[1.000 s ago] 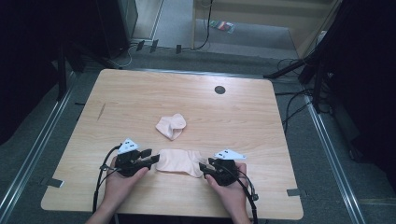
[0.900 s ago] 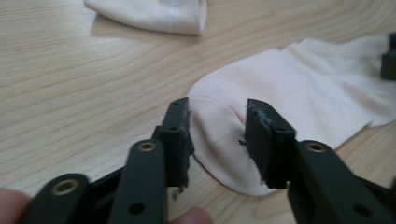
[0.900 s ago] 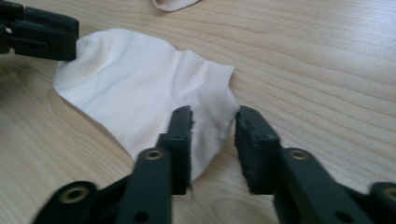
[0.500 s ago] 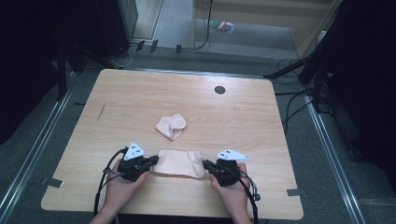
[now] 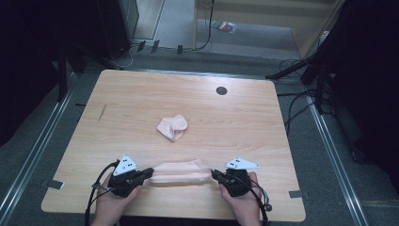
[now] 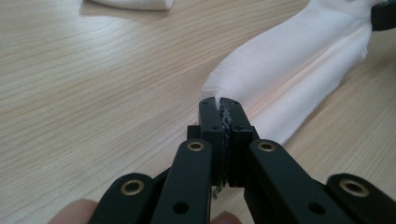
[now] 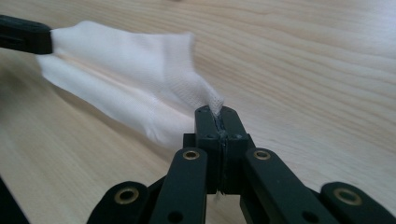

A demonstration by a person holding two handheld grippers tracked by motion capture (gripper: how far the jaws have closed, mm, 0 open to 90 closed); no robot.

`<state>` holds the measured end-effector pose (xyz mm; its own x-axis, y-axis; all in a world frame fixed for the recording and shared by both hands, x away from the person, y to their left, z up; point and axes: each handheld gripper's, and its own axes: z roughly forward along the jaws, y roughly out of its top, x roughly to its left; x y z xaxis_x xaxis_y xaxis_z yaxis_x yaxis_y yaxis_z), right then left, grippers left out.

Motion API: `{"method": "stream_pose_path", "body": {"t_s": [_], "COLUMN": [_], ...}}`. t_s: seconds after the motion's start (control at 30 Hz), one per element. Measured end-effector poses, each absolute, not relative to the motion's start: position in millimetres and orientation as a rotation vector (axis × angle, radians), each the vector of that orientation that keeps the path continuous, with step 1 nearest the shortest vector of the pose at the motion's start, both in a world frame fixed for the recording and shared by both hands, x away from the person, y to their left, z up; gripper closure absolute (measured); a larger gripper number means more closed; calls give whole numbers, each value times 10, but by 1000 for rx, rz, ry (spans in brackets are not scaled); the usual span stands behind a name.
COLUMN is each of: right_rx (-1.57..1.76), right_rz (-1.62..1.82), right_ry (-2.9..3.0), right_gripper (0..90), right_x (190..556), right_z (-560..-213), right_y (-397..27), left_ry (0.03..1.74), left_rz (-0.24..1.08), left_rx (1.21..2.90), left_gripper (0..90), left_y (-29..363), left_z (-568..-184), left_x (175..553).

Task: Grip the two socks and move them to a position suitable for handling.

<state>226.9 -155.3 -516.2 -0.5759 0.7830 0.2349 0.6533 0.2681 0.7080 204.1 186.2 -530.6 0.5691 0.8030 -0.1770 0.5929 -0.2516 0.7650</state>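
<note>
I have the left gripper (image 5: 149,172) clamped on one end of the pale sock (image 5: 181,171), its jaws pinched together on the fabric, and in the left gripper view a thin edge of white cloth shows squeezed between the two black pads (image 6: 211,114). The right gripper (image 5: 214,174) is pinched the same way on the opposite end; in the right gripper view a little peak of mesh fabric (image 7: 212,101) sticks up out of the closed jaws. Both sets of jaws have just been closing, with the sock's ends between them. The sock stretches in a nearly straight band between the two grippers, near the table's (image 5: 141,103) front edge, at about six o'clock from the table's centre as the high view shows it. It looks pulled fairly taut, with long creases running along its length, and whether its middle touches the wood I cannot tell. From the left gripper the sock runs off toward one o'clock; from the right gripper it runs off toward ten o'clock, where the other gripper's black tip (image 7: 25,33) holds the far end. A second, crumpled sock (image 5: 172,127) lies apart from it near the table's centre, at twelve o'clock from the stretched one. A small dark round hole (image 5: 221,90) sits toward the far edge, at about one o'clock.
</note>
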Motion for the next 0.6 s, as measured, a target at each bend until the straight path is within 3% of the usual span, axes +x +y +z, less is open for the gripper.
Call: {"method": "stream_pose_path", "body": {"t_s": [0.13,0.2,0.27,0.37,0.6], "right_rx": [1339,1340,1360,1366,1302], "right_rz": [1248,1281,1279,1294,1316], "right_ry": [2376,2329,2309,2289,2268], "right_gripper": [846,604,523,481,437], "right_x": [2250,2263,2286,2294,2312], "right_z": [-5161,-5156,-5161,-5162,-5116], "right_y": [-1492,-1505,-1538,-1561,-1482], "left_ry": [1092,1111,1126,1138,1171], "left_rz": [318,318,326,318,349], "left_rx": [1983,1969,1932,1888,1818], "left_gripper": [835,634,536,453,380], "left_y": [1784,1778,1810,1859,1855], "left_z": [-5387,-5403,-5387,-5365,-5323], "left_x": [2036,2051,2059,2078,2260]}}
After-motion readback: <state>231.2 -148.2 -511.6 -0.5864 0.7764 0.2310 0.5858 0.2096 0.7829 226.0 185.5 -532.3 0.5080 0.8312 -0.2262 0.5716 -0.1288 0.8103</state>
